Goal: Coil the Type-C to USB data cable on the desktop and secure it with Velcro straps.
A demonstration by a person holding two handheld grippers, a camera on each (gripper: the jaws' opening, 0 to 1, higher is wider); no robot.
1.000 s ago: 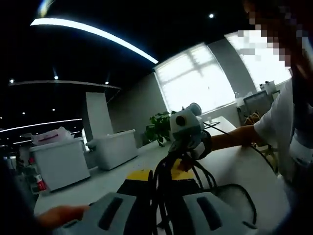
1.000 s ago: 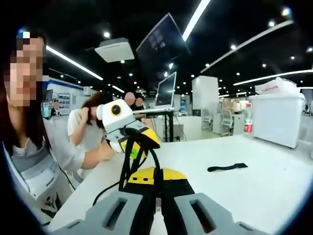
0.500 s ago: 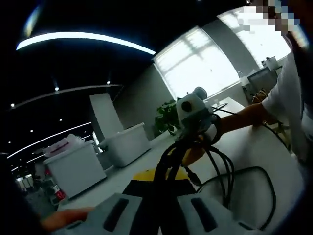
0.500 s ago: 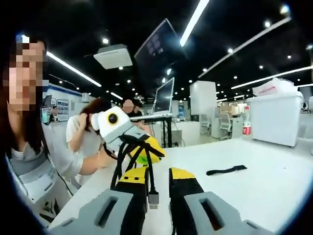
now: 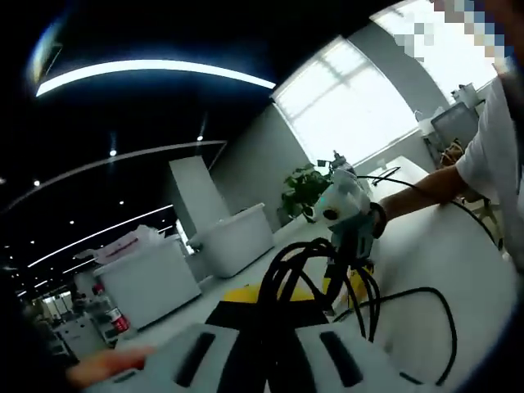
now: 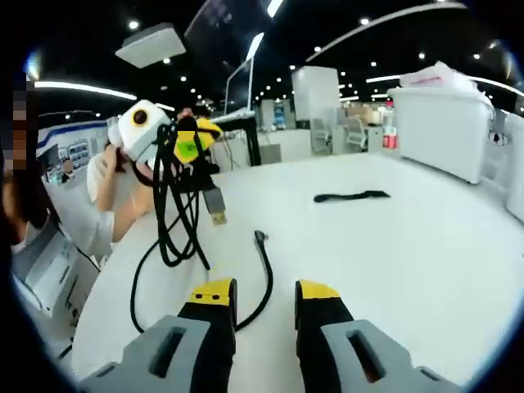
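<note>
The left gripper is pinching the cable loops; right gripper jaws are apart, so loops may slip loose.

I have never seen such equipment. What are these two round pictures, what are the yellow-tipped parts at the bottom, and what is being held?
A person holds a two-jaw gripper in each hand, and a fisheye camera rides on each, so each picture looks forward along its own jaws. In the right gripper view, the right gripper stands open and empty above the white desktop. Across from it, the left gripper holds the black data cable in hanging loops, one plug dangling, the other end lying on the desktop. A black Velcro strap lies farther back. In the left gripper view, the left gripper's jaws are shut on the cable.
</note>
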